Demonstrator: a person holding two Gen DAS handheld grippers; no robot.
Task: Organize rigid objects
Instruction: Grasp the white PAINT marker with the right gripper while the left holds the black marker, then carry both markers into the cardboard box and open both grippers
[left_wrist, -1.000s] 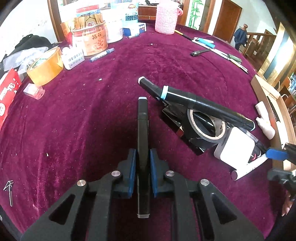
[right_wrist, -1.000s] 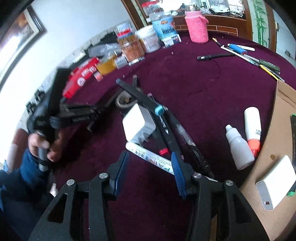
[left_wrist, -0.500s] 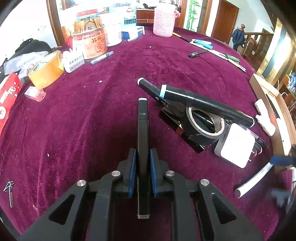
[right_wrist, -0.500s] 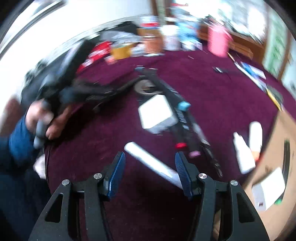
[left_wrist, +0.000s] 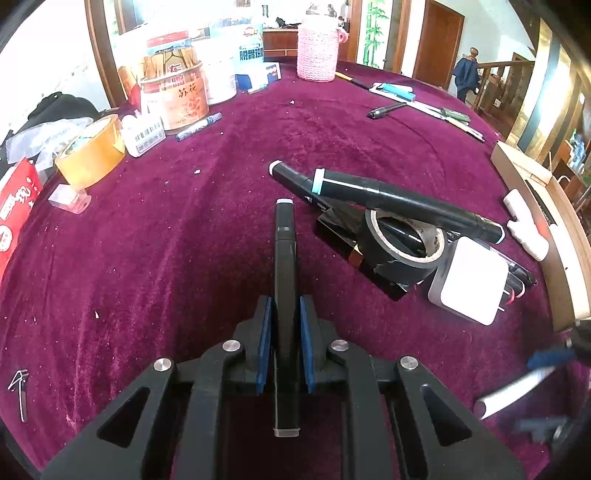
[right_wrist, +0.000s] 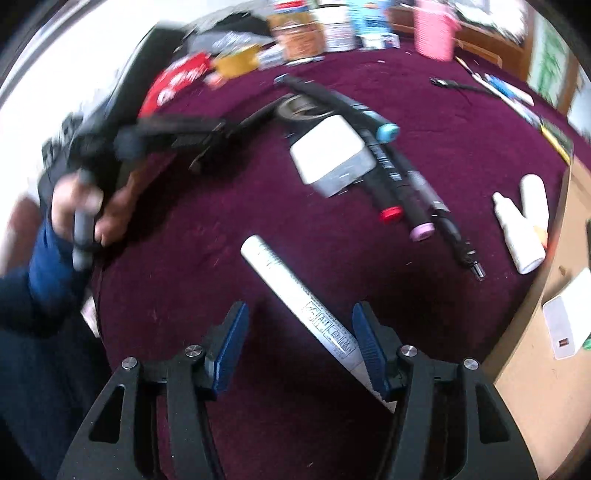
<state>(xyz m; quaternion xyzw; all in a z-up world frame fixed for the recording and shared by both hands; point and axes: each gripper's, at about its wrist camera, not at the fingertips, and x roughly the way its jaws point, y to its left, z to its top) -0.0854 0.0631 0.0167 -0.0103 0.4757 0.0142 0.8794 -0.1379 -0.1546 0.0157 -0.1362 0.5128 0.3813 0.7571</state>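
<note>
My left gripper (left_wrist: 284, 325) is shut on a black marker (left_wrist: 284, 266) that points forward above the maroon cloth. To its right lies a pile: a long black marker (left_wrist: 384, 192) across a black tape roll (left_wrist: 402, 243), and a white charger (left_wrist: 469, 284). My right gripper (right_wrist: 301, 343) is open over a white paint marker (right_wrist: 295, 291), which lies slanted between the fingers, its lower end by the right fingertip (right_wrist: 365, 343). It shows blurred in the left wrist view (left_wrist: 513, 391). The pile shows in the right wrist view with the charger (right_wrist: 332, 155).
A cardboard box (right_wrist: 546, 369) with a white power bank (right_wrist: 569, 325) sits at the right. Two white bottles (right_wrist: 521, 225) lie near it. Jars (left_wrist: 177, 96), yellow tape (left_wrist: 88, 151), a pink holder (left_wrist: 317, 51) and pens (left_wrist: 424, 107) line the far side.
My right gripper has moved back and left with the white paint marker between its open fingers; the marker has slid away from the pile. My left gripper holds still.
</note>
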